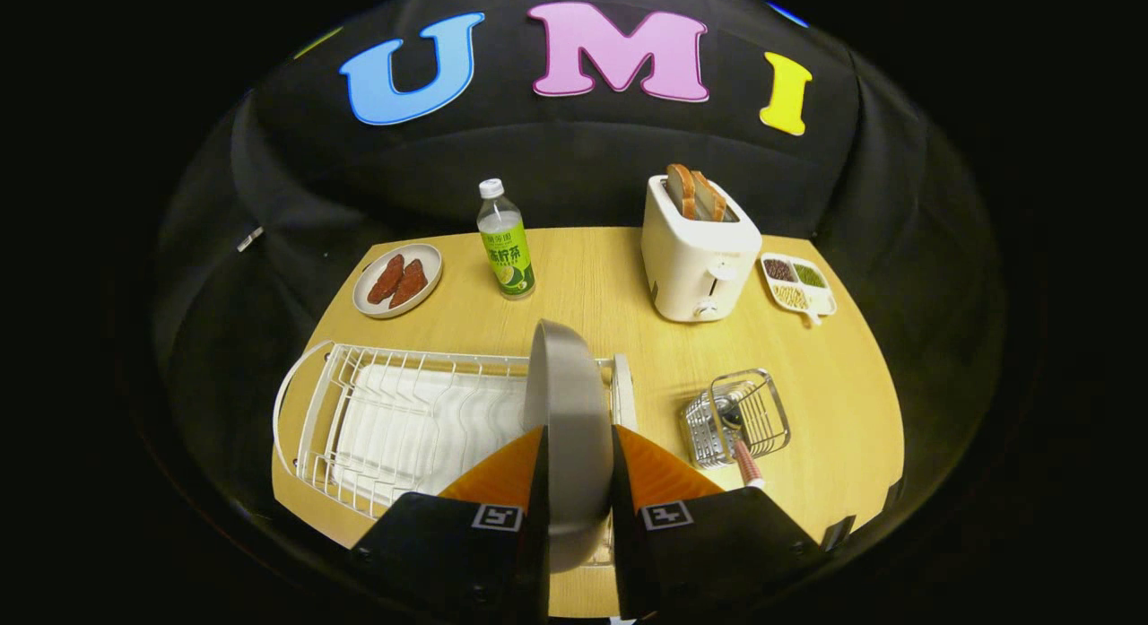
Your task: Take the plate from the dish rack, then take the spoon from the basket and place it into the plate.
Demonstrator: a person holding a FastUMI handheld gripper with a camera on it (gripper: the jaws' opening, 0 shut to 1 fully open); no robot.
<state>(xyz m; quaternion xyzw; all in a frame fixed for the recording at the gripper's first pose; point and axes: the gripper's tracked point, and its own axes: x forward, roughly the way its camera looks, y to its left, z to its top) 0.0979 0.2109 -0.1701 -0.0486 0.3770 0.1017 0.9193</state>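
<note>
Gripper view: dish rack (395, 419) left on worktop (619, 275); fingers (578, 481) clamp the grey plate (567, 410) on edge, upright, at the rack's right end. Right of it, wire basket (740, 414) with spoon (744, 459) inside, handle sticking out.

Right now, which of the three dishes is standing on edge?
The plain grey plate, upright between the gripper fingers at the white wire dish rack. The round plate of red-brown food and the white divided tray lie flat.
</note>
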